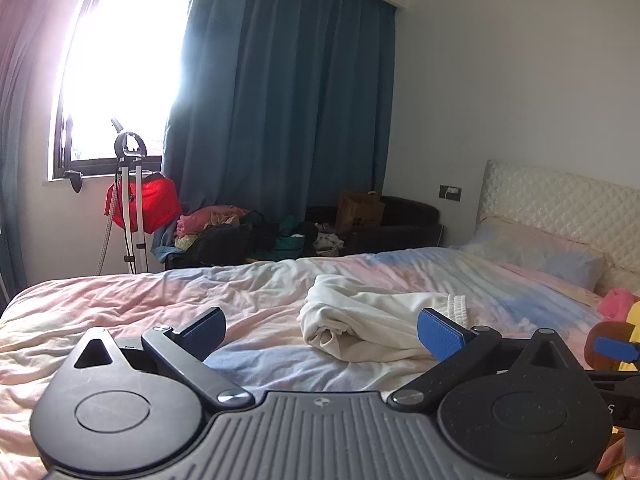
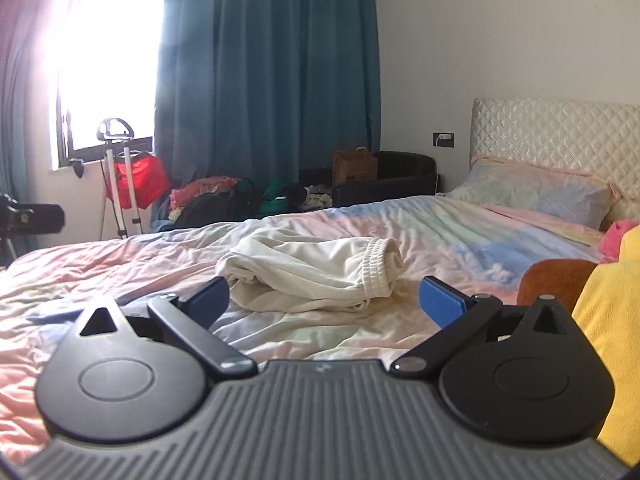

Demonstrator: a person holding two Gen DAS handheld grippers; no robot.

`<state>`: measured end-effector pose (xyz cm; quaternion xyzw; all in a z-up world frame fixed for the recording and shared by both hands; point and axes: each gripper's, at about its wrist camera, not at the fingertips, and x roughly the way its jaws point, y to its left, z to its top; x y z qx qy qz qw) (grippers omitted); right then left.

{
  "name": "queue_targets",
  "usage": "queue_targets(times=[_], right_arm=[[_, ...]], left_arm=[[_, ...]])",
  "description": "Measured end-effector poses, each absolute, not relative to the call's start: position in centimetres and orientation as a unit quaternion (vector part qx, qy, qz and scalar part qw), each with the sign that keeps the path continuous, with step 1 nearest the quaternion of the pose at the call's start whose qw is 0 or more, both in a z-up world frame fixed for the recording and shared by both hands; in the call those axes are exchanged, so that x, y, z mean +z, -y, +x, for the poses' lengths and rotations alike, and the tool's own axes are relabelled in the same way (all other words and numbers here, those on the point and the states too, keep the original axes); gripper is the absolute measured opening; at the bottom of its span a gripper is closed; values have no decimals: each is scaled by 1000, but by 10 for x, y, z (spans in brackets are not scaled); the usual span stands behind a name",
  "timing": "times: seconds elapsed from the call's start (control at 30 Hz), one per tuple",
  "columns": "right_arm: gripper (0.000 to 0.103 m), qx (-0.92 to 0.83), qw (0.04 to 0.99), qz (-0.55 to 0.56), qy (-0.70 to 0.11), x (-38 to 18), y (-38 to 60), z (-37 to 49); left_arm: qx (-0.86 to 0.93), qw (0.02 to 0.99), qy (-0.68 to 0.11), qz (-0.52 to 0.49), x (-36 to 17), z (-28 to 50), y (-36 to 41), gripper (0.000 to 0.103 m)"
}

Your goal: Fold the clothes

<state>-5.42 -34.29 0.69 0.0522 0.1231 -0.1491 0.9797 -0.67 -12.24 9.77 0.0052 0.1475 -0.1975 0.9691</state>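
Pastel bedsheet [image 2: 460, 220] carries rumpled white shorts [image 2: 312, 272] near the middle; left gripper [image 1: 320, 330] and right gripper [image 2: 324, 300] hover level, fingers apart, holding nothing.

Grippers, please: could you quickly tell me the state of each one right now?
Left gripper: open, holding nothing, short of the white garment.
Right gripper: open, holding nothing, also short of it.
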Motion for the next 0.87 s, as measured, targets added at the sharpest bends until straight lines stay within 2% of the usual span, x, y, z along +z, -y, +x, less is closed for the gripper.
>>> queue_targets(times=[0.87], right_arm=[[103,-161,975,65,-135,1,344,-52]], left_arm=[[-181,970,-163,22,71,14,137,103]])
